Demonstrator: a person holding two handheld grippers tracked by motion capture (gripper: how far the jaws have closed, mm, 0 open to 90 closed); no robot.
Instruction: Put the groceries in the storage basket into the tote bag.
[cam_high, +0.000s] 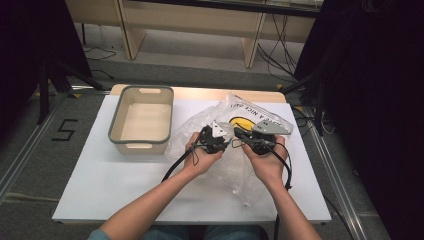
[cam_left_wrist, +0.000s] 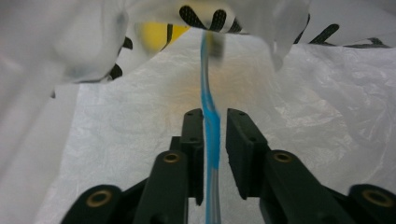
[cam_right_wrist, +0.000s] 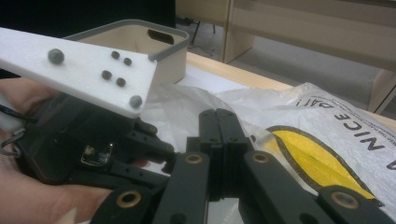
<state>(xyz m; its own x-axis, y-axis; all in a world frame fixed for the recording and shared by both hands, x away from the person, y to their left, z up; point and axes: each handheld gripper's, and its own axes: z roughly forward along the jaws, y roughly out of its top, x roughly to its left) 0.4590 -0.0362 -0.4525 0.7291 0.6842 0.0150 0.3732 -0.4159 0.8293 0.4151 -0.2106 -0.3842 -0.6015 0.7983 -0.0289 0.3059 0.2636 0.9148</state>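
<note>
A white plastic bag (cam_high: 250, 112) with a yellow print and black lettering lies crumpled at the middle right of the table. My left gripper (cam_high: 226, 136) reaches into it. In the left gripper view a blue toothbrush (cam_left_wrist: 211, 121) runs lengthwise between the jaws of my left gripper (cam_left_wrist: 215, 114). It lies against one pad with a gap to the other, over the bag's lower sheet (cam_left_wrist: 327, 116). My right gripper (cam_high: 236, 132) sits close beside the left one. In the right gripper view its jaws (cam_right_wrist: 218, 113) are pressed together at the bag's (cam_right_wrist: 327, 121) crumpled edge.
An empty beige basket (cam_high: 116, 135) with a grey rim stands at the back left of the white table (cam_high: 125, 185); its rim (cam_right_wrist: 163, 51) shows behind the left gripper's white plate. Cables trail from both grippers toward the near edge. Dark curtains flank the table.
</note>
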